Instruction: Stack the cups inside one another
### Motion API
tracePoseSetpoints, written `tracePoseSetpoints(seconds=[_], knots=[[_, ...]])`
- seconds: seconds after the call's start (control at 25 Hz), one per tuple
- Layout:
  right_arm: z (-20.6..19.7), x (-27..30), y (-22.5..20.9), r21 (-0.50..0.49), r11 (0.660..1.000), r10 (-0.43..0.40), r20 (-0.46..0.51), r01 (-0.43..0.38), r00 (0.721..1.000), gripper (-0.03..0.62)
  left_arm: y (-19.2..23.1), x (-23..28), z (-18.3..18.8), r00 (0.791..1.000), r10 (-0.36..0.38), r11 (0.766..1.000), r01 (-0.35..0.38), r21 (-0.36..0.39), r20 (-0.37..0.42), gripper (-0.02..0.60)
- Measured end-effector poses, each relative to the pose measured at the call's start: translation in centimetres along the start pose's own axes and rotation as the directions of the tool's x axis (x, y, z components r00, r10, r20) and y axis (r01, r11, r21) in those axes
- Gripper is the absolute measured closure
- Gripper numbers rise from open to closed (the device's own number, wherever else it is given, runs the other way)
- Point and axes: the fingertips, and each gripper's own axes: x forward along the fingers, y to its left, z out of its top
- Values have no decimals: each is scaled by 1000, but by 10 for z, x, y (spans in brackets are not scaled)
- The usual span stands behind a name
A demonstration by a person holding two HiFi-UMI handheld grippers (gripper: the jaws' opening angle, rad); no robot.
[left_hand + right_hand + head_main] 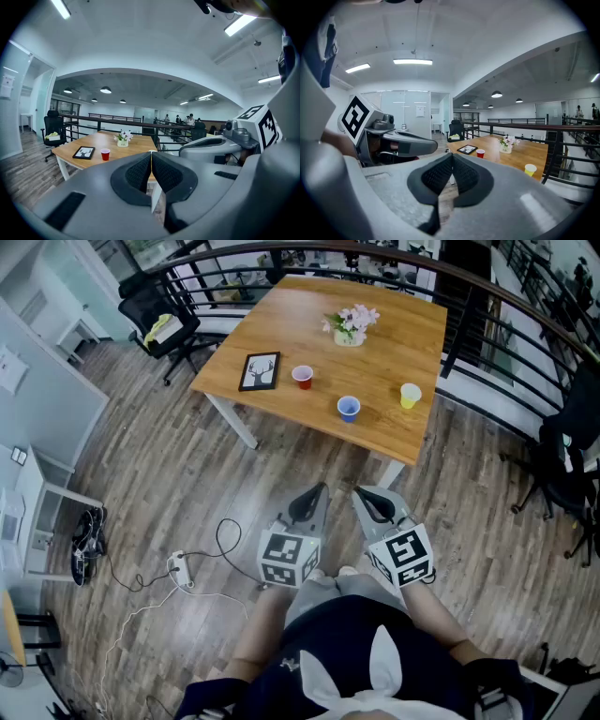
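Three small plastic cups are seen standing well apart on the light wooden desk [375,352]: a red cup [302,377] just beside a black-framed picture [260,371], a blue cup [348,409] near the front edge and a yellow cup [410,396] toward the right edge. The left gripper [322,489] and the right gripper [359,491] are held side by side over the floor, short of the desk, each closed tight and empty.
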Motion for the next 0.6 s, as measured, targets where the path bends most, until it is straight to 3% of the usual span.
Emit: tracePoseSetpoints(seconds=[0.6], knots=[[-19, -9, -3, -26, 999, 20, -15, -20, 1000, 597, -14, 0, -24, 999, 28, 999, -28, -19, -31, 561]])
